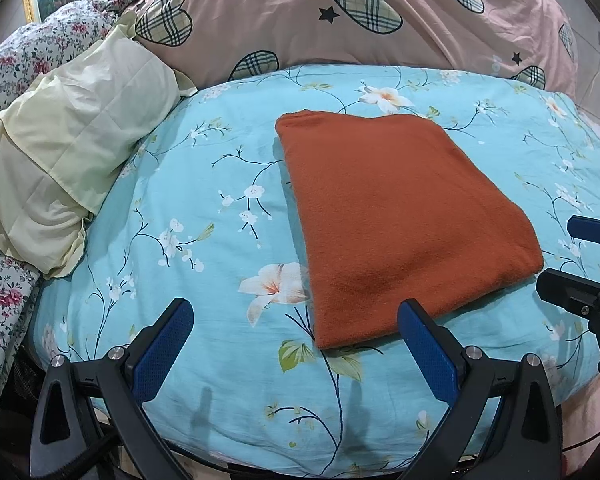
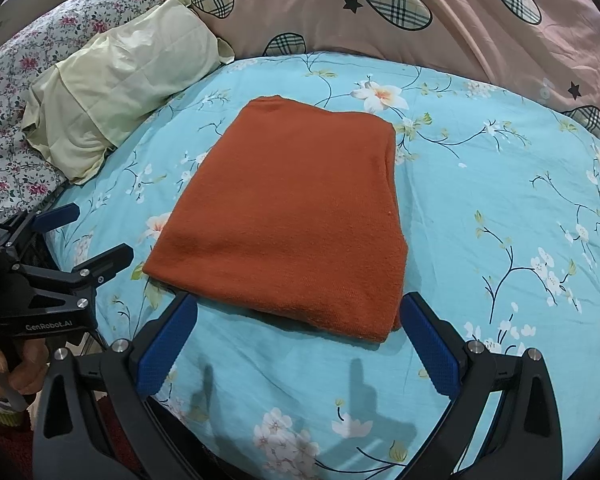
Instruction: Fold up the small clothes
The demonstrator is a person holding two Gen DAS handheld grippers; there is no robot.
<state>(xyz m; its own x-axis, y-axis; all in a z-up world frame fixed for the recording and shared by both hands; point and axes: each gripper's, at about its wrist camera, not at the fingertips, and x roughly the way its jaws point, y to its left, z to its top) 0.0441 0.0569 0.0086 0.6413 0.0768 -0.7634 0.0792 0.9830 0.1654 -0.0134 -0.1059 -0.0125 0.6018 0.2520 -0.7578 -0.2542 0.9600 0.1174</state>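
Note:
A rust-orange knitted garment [image 1: 400, 216] lies folded into a flat rectangle on the blue flowered bedsheet [image 1: 204, 184]. It also shows in the right wrist view [image 2: 296, 216]. My left gripper [image 1: 296, 312] is open and empty, above the sheet at the garment's near left corner. My right gripper [image 2: 300, 308] is open and empty, its fingers on either side of the garment's near edge, a little above the sheet. The left gripper also shows at the left of the right wrist view [image 2: 96, 232]. The right gripper shows at the right edge of the left wrist view [image 1: 560, 252].
A pale yellow pillow [image 1: 64, 152] lies at the left of the bed. A pink quilt with plaid hearts [image 1: 340, 20] is piled along the back. A flowered bedding heap [image 1: 32, 48] sits at the far left. The bed's front edge runs just below the grippers.

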